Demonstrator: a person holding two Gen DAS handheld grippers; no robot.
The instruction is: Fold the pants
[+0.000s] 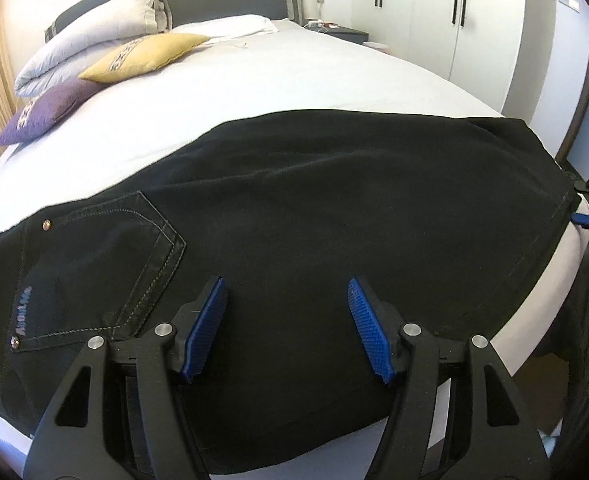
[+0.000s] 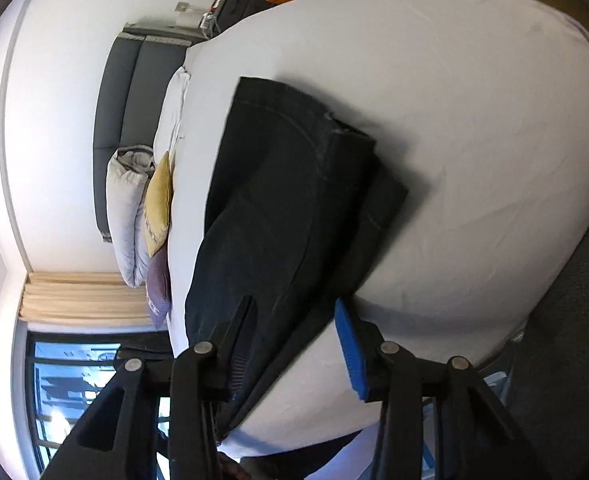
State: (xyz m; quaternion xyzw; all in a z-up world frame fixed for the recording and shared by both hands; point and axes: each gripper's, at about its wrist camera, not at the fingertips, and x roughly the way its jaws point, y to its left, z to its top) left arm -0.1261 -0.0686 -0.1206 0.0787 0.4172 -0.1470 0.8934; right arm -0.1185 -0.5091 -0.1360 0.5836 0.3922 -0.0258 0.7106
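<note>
Black pants (image 1: 314, 208) lie across white bed (image 1: 294, 76).

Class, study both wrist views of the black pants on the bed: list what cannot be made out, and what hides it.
- Left wrist view: the black denim pants waistband, cut off at the left edge.
- Left wrist view: blue pocket lettering, too distorted to read.
- Right wrist view: whether the right gripper touches the cloth; one of its fingers overlaps it.
</note>
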